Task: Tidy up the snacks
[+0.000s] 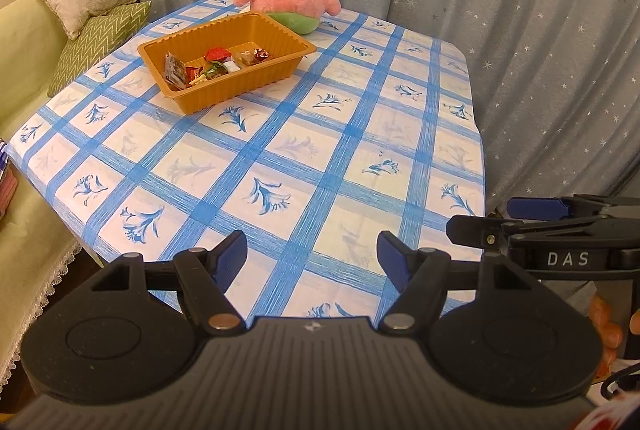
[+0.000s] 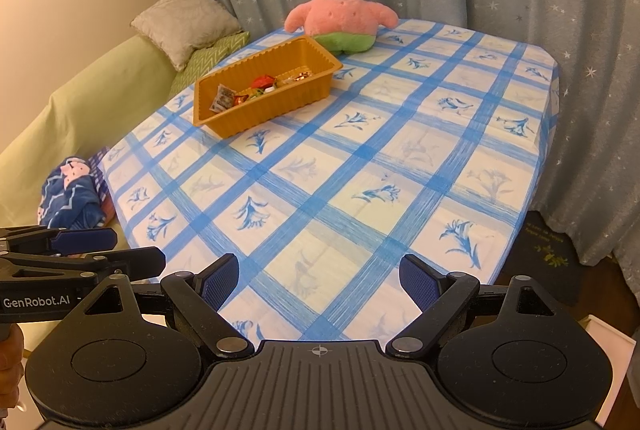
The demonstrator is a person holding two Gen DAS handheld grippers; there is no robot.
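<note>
Several crinkly wrapped snacks [image 1: 216, 64] fill a ribbed rectangular plastic tray [image 1: 240, 86]

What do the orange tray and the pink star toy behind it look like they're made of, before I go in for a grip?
Orange tray: likely thin moulded plastic, slightly glossy; its walls are ribbed and the rim is a thin flange, so it may flex. Pink star toy: plush fabric, matte and fuzzy, with soft rounded arms and printed or stitched eyes; probably stuffed and squashy. Snacks inside the tray appear to be in shiny wrappers.

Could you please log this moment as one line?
left gripper: open, empty | right gripper: open, empty | snacks: in tray
</note>
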